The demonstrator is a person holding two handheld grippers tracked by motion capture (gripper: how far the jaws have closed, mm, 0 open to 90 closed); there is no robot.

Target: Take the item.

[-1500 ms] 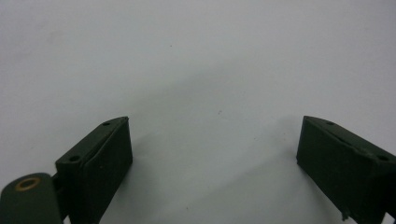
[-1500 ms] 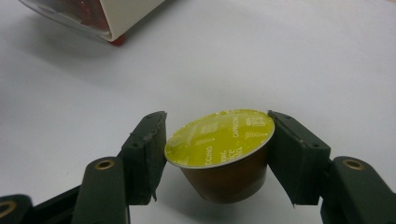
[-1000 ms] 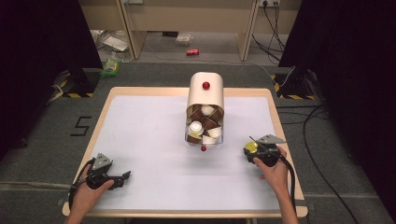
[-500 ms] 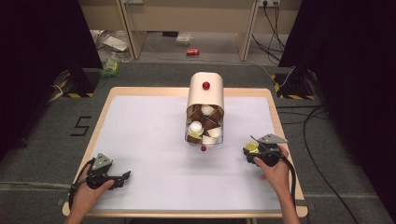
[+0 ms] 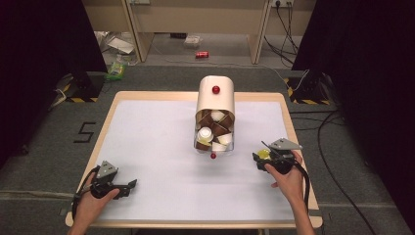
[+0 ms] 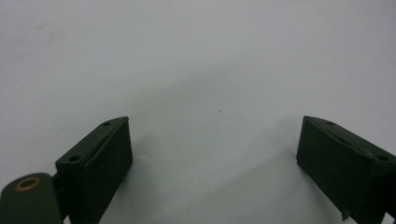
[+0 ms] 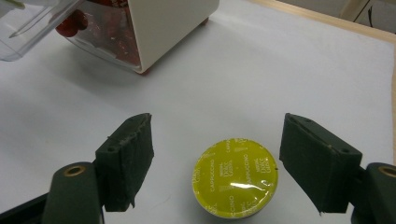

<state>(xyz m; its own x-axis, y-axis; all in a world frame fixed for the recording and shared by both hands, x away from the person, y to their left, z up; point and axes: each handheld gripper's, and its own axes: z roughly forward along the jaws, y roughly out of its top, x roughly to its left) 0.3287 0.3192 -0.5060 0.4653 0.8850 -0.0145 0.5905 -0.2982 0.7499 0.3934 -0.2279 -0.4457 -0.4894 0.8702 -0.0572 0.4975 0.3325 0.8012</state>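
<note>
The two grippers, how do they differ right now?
The right gripper has a yellow capsule between its open jaws; the left gripper has bare white table between its own. The right one sits near the capsule holder; the left sits at the table's near left corner. Both are open and hand-held.

Even overhead light brightens the white table [image 5: 156,147], glare streaks the yellow capsule lid [image 7: 236,177], and surroundings fall dark.

A white tabletop [image 5: 151,142] with a pale wood rim carries a cream capsule dispenser [image 5: 215,115] at its centre, its clear drawer of coffee capsules pulled toward the near edge. A yellow-lidded cappuccino capsule [image 7: 236,177] sits on the tabletop near the right edge, apart from the dispenser.
</note>
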